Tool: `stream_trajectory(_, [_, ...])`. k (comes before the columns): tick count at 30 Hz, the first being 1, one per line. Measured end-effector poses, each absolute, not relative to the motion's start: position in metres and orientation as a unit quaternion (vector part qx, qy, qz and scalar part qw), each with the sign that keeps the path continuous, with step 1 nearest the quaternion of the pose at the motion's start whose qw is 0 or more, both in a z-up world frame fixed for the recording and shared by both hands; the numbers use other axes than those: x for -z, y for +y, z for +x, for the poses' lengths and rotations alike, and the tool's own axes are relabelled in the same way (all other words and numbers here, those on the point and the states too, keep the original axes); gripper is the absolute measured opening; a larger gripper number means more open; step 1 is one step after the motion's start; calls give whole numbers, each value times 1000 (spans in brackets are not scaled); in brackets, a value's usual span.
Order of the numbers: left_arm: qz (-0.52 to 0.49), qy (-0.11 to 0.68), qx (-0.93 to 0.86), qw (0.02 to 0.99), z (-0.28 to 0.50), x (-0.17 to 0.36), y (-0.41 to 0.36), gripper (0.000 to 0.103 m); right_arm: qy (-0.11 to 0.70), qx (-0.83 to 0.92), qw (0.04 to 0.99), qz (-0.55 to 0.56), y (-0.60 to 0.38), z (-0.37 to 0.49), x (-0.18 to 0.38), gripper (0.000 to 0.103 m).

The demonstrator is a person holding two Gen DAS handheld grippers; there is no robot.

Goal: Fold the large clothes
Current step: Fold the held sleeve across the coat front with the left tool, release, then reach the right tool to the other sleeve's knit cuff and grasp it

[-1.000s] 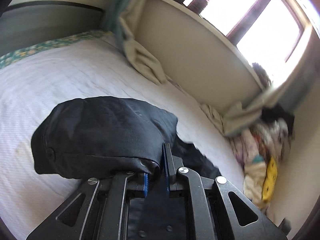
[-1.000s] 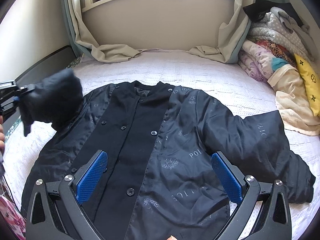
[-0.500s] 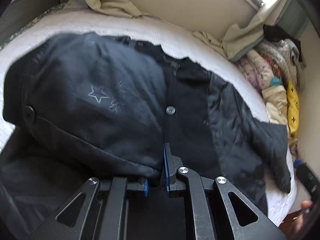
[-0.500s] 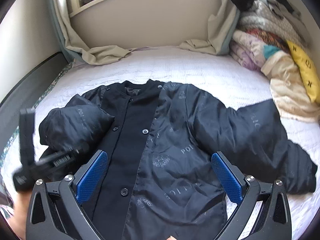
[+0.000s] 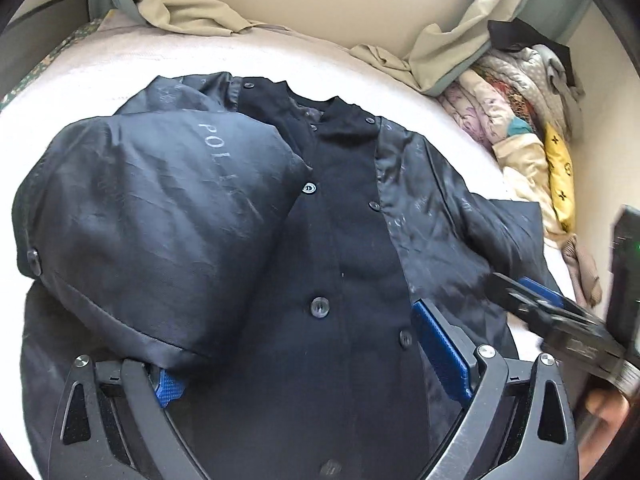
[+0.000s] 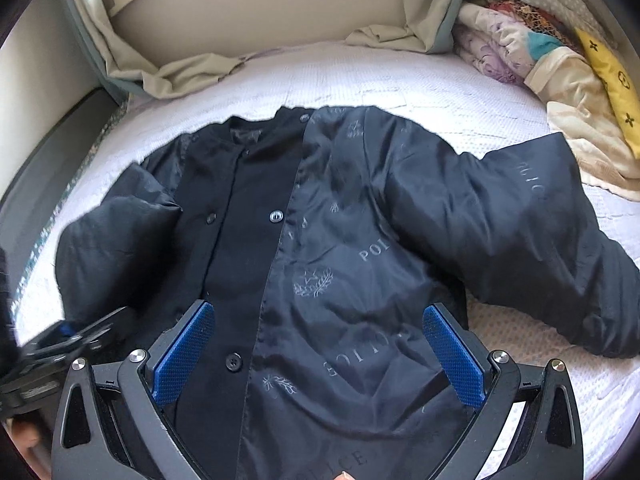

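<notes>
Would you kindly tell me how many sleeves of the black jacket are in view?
2. The folded sleeve lies over the jacket front, by the open left claw; the spread sleeve lies out on the bed. Neither is hidden.

We cannot see the left gripper's near-side blue pad fully; the folded sleeve covers it. The jacket's hem runs under our right gripper, cut off.

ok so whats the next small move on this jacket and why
Probably bring the right hand-held gripper, now open, to the spread sleeve and fold it inward. The other sleeve already lies folded onto the jacket, and the left hand-held gripper is open.
</notes>
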State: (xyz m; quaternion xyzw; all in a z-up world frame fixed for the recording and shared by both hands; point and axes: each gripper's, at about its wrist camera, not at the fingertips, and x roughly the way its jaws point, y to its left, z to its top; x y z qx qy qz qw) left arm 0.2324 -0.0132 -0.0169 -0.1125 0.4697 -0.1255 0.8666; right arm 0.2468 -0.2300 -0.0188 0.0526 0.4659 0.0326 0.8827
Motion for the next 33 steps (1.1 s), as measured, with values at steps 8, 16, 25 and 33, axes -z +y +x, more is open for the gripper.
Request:
stream_trajectory(8, [-109,391,79,910,219,-20,37,100,501,-31,864,-25,-199,253,58,103])
stream_trajectory(16, [-76,440,128,886,219,-3,16,102,527,-12,848,-60,-191,263,96,103])
stream_trajectory(25, [-31,514,212,830,186,20,-31,102,544,-27,838,-42,-205,260,101,103])
stream_trajectory(33, [0,414,192,890,168,-44,-6,102,504,-51,859,-74,-191,243,65,93])
